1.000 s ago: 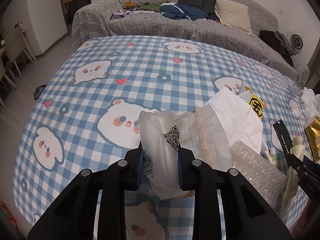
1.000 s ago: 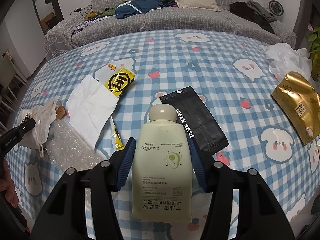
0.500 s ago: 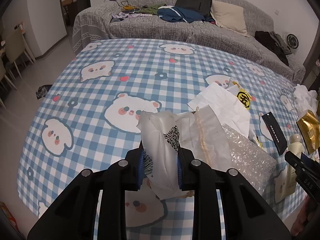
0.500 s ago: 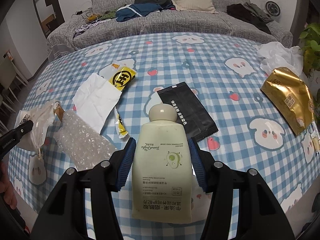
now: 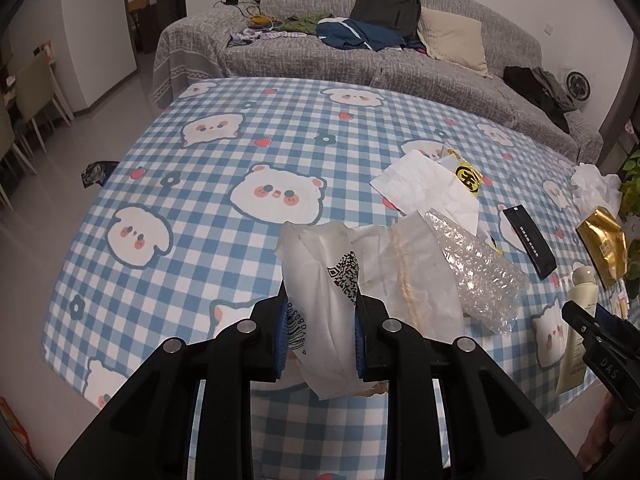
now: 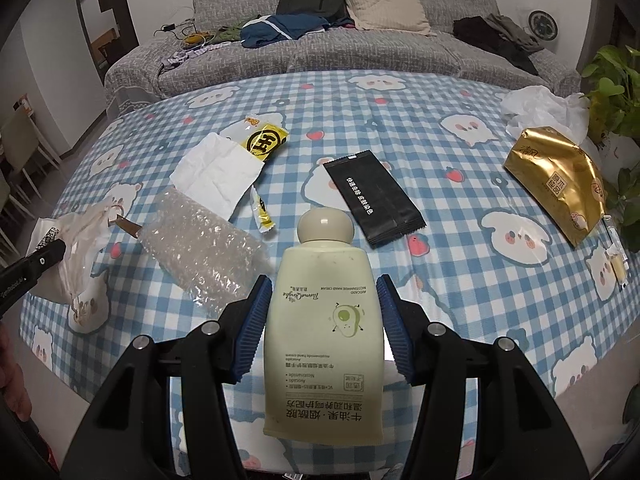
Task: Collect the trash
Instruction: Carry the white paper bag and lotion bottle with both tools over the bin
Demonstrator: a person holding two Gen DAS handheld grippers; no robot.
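My left gripper [image 5: 319,320] is shut on a crumpled white plastic bag [image 5: 336,280] with a QR code, held above the near edge of the checked table [image 5: 200,184]. The bag also shows in the right wrist view [image 6: 80,248]. My right gripper [image 6: 324,312] is shut on a pale green hand cream tube [image 6: 324,340], cap pointing away, above the table's near edge. The tube shows at the right of the left wrist view [image 5: 578,320]. Bubble wrap [image 6: 204,252], a white paper napkin [image 6: 216,176] and a yellow snack wrapper [image 6: 264,140] lie on the table.
A black sachet [image 6: 374,200], a gold packet [image 6: 556,184] and a crumpled white bag [image 6: 540,108] lie to the right. A plant [image 6: 616,92] stands at the far right. A grey sofa [image 6: 320,40] with clothes is behind the table.
Both grippers have pulled back and up from the table with their loads; more of the table and its near edge shows now.
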